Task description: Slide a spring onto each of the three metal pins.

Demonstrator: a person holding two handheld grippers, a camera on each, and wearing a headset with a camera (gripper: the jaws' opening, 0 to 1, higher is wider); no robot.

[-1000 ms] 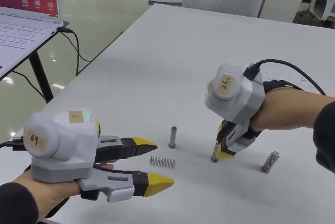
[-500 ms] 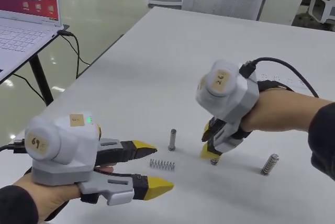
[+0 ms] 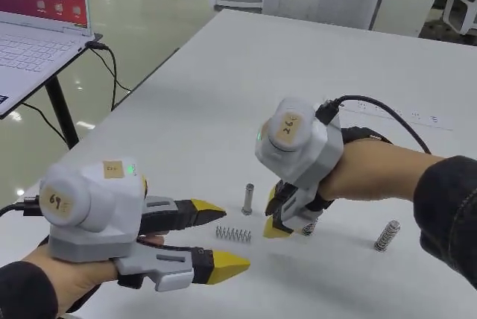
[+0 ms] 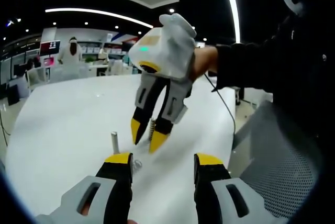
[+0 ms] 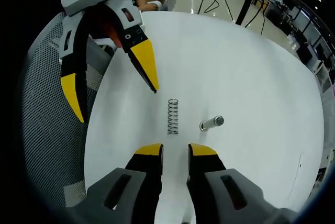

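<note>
Head view: loose spring (image 3: 233,233) laid flat beside bare pin (image 3: 247,198). Right gripper (image 3: 277,222) near, narrowly parted, empty (sprung pin (image 3: 385,235) noted). Left gripper (image 4: 164,159) wide, empty. Spring judged to be grasped next.

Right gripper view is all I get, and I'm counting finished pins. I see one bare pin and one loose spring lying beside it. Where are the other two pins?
Observer: In the head view, a tilted spring stands to the right of the right gripper, apparently over a pin.
Operator: And the third?
Observer: A second spring stands close beside that gripper's tips, partly hidden by them.
</note>
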